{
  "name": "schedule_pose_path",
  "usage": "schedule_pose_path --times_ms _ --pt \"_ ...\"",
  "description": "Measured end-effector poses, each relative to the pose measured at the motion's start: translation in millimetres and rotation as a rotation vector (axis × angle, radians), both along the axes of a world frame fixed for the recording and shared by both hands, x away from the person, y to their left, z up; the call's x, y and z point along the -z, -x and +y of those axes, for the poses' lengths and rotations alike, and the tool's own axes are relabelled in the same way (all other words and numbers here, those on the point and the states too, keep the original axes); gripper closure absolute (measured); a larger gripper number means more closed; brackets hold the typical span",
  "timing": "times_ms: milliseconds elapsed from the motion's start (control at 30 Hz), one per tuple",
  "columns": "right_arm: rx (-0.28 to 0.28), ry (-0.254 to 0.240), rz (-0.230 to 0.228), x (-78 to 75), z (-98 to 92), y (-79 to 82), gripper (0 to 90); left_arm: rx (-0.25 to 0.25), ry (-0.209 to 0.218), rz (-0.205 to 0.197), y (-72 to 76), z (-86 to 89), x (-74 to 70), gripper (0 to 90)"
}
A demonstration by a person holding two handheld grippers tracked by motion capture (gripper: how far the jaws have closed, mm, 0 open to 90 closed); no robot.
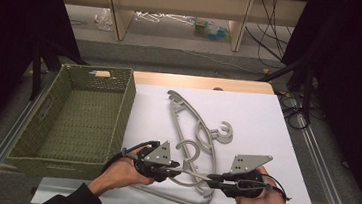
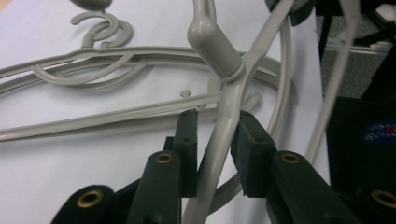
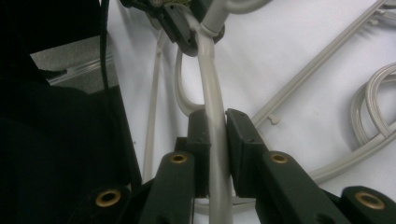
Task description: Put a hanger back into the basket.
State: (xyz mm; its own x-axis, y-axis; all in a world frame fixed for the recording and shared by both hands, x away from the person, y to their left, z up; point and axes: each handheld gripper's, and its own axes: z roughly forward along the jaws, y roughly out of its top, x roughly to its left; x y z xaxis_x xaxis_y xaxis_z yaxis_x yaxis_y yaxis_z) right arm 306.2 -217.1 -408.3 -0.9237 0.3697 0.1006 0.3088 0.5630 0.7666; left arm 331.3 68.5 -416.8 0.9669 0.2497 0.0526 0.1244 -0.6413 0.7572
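Note:
A grey plastic hanger is held between my two grippers near the front of the white board. My left gripper is shut on one arm of the hanger, just below its thick neck. My right gripper faces it from the right, its pads pressed on the other arm. In the right gripper view the left gripper clamps the same hanger farther up. Two more grey hangers lie overlapping on the board behind.
A green woven basket stands on the left, its right wall against the board's edge. Beyond the table are wooden shelf legs, cables and clutter on the floor. The hanger's long bottom bar lies near the board's front edge.

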Motion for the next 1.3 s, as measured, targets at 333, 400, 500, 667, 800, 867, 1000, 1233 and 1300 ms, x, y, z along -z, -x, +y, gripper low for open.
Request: schedule_pose_path --times_ms 333,400,500,667,800,867,1000,1233,1300 --pt "0.089 -0.079 -0.022 -9.4 -3.3 -2.4 55.6 -0.026 -0.025 0.007 15.0 4.4 -17.5 81.5" --pt "0.109 -0.094 -0.021 -12.8 -4.4 -1.6 50.6 -0.046 -0.046 -0.005 15.2 6.2 -21.5 81.5" --pt "0.151 -0.126 -0.052 -18.7 -6.9 -0.7 44.7 -0.088 -0.05 0.0 12.9 12.1 -26.9 81.4" --pt "0.209 -0.217 -0.041 -24.8 -12.6 -0.1 39.4 -0.148 -0.069 -0.024 8.1 24.2 -40.0 81.5" --pt "0.231 -0.241 -0.044 -27.4 -16.3 -0.3 37.3 -0.172 -0.068 -0.037 6.1 31.0 -51.8 81.4" --pt "0.244 -0.254 -0.06 -28.6 -18.2 0.4 36.6 -0.182 -0.063 -0.049 4.3 35.7 -58.4 81.5" --pt "0.248 -0.262 -0.07 -28.3 -18.6 2.6 36.4 -0.216 -0.026 -0.05 -0.7 45.6 -71.8 81.4" --pt "0.227 -0.278 -0.062 -23.4 -17.1 5.8 35.1 -0.266 0.021 -0.082 -6.0 61.1 -102.0 81.4" --pt "0.234 -0.272 -0.054 -20.7 -18.6 5.8 34.0 -0.279 0.035 -0.092 -7.9 66.1 -111.1 81.4"
